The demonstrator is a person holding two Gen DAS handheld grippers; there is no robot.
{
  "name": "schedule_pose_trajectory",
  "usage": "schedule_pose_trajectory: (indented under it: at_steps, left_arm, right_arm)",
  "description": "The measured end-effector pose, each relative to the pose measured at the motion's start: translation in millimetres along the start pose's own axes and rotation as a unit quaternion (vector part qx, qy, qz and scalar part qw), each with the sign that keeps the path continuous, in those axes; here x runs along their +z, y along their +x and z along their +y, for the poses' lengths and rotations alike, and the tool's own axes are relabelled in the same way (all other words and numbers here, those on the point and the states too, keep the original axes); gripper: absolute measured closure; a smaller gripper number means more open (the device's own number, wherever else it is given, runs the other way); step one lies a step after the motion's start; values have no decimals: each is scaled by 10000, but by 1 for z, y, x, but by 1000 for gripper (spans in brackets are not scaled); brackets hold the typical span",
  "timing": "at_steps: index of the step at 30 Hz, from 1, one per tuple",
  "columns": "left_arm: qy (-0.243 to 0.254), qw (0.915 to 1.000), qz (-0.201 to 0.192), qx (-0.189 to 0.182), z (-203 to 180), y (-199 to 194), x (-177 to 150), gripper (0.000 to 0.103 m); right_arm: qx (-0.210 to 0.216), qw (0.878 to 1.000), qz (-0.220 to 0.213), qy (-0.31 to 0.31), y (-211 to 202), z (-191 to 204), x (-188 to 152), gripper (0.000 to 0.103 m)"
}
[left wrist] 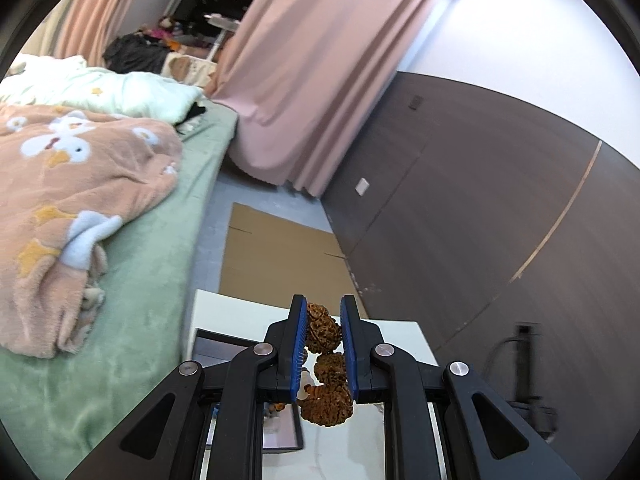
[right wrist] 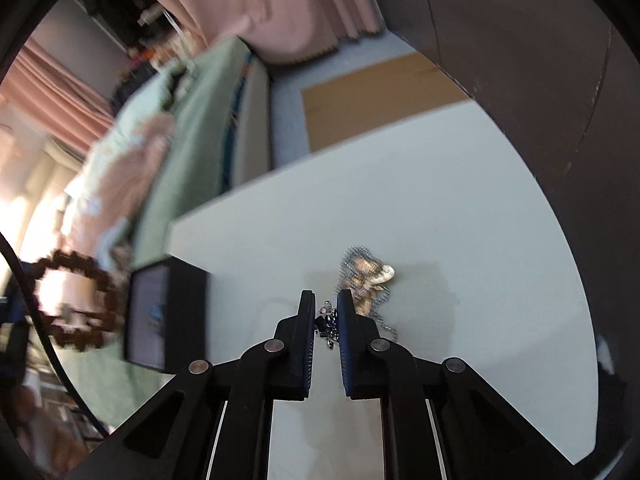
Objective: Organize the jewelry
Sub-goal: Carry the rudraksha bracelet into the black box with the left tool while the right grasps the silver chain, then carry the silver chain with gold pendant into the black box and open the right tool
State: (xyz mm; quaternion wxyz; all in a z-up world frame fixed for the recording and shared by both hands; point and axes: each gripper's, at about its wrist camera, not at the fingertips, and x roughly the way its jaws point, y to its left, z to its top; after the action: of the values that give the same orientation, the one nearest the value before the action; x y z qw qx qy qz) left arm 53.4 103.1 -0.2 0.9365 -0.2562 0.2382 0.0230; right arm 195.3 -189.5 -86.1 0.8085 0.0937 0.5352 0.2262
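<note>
My left gripper [left wrist: 324,312] is shut on a bracelet of large brown knobbly seed beads [left wrist: 322,330], held in the air above the white table [left wrist: 404,340]. The same bracelet shows blurred as a brown ring at the left of the right wrist view [right wrist: 76,300]. My right gripper [right wrist: 325,304] is low over the white table [right wrist: 440,184], its jaws narrowly apart around a small dark beaded piece [right wrist: 326,322]. A silver chain with gold leaf-shaped pieces [right wrist: 370,276] lies on the table just beyond the right fingertip.
A black box with a pale screen-like face [right wrist: 160,312] stands on the table's left edge; it also shows under my left gripper [left wrist: 224,344]. A bed with a green sheet [left wrist: 132,280] and peach blanket [left wrist: 72,184] lies left. Cardboard [left wrist: 276,252] covers the floor beyond, by a dark wall panel [left wrist: 460,208].
</note>
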Motion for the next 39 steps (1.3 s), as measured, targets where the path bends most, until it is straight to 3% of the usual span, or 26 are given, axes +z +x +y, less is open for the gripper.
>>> schedule_pose_trajectory:
  at_steps: [16, 18, 20, 22, 24, 30, 39]
  left_arm:
    - [-387, 9967, 377, 614, 32, 25, -3, 85]
    - [-589, 9947, 509, 675, 38, 28, -2, 81]
    - [-728, 9932, 589, 685, 43, 29, -2, 68]
    - [-843, 9927, 521, 687, 47, 25, -1, 46]
    - [-882, 9930, 396, 673, 48, 22, 0, 40]
    - [-952, 9934, 317, 557, 47, 18, 4, 38]
    - [-1229, 9917, 105, 356, 62, 0, 15, 38]
  right_arm:
    - [979, 9911, -903, -48, -56, 40, 13, 91]
    - [1092, 9887, -1022, -73, -62, 48, 15, 91]
    - [1247, 9855, -1149, -106, -71, 54, 16, 91]
    - [1374, 9823, -1264, -150, -81, 62, 16, 91]
    - [1459, 9800, -1335, -198, -89, 70, 15, 91]
    - [1590, 9749, -1483, -483, -111, 102, 19, 91]
    - [1459, 9635, -1997, -1021, -165, 165, 41, 91]
